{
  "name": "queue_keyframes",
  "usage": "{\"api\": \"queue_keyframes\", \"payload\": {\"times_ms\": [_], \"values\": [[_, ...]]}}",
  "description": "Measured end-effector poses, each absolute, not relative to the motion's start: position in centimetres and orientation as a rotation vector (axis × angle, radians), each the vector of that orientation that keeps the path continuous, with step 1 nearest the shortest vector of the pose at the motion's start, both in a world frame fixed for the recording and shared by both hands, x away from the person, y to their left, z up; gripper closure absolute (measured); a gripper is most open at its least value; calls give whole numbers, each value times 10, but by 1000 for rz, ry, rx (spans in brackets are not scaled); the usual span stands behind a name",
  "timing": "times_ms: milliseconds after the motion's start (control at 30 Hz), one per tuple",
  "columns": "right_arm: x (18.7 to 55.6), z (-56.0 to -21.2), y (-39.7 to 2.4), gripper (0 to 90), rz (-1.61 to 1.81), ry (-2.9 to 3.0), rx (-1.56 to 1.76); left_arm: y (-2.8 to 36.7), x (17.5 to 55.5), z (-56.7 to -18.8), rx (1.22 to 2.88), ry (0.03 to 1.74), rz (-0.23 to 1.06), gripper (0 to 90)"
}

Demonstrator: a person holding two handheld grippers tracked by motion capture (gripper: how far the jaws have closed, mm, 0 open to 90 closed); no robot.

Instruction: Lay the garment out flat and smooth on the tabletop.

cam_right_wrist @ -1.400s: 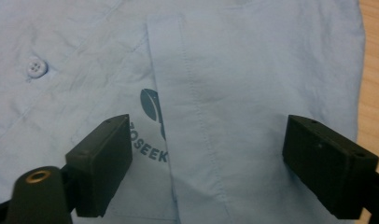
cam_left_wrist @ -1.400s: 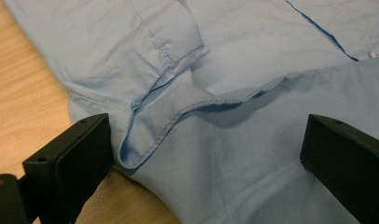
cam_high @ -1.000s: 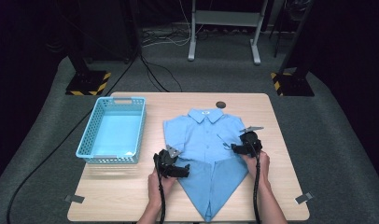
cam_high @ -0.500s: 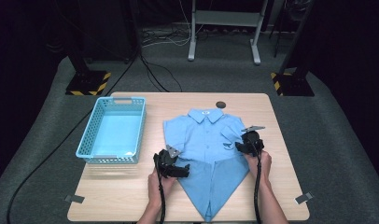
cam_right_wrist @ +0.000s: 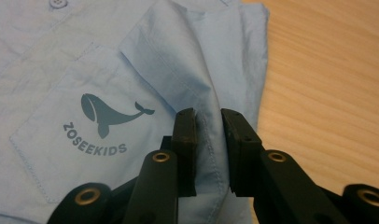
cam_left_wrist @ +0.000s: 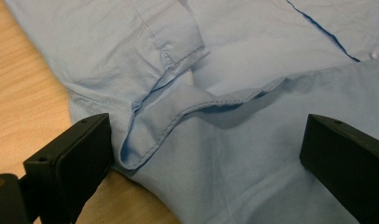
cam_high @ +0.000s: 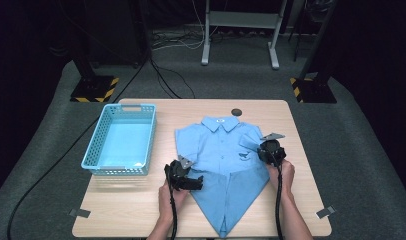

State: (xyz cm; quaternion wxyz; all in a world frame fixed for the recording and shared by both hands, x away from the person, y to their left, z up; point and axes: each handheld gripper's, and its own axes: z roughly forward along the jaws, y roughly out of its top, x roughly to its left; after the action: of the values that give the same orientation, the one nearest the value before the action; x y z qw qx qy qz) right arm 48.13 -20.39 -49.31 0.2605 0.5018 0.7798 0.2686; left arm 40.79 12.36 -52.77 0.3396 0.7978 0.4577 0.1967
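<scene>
Pinching the shirt [cam_right_wrist: 131, 70] sleeve fold, the right gripper [cam_right_wrist: 208, 149] has just been closing. Left gripper [cam_left_wrist: 201, 154] fingers gape beside the hem; next, clamp there.

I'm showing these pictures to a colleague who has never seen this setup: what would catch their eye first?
The light blue shirt spread across the middle of the wooden table, its pocket bearing a whale logo. The right gripper pinches a fold at its right edge; the left gripper stands open over its left side. A blue basket sits left.
</scene>
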Motion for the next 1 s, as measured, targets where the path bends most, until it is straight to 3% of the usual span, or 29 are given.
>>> {"api": "queue_keyframes", "payload": {"times_ms": [700,1000], "values": [[483,-489,-235,758,730,2017,1439,124,408,-528,2078,1192,513,26],[479,-494,-266,684,728,1950,1563,124,408,-528,2077,1192,513,26]]}}
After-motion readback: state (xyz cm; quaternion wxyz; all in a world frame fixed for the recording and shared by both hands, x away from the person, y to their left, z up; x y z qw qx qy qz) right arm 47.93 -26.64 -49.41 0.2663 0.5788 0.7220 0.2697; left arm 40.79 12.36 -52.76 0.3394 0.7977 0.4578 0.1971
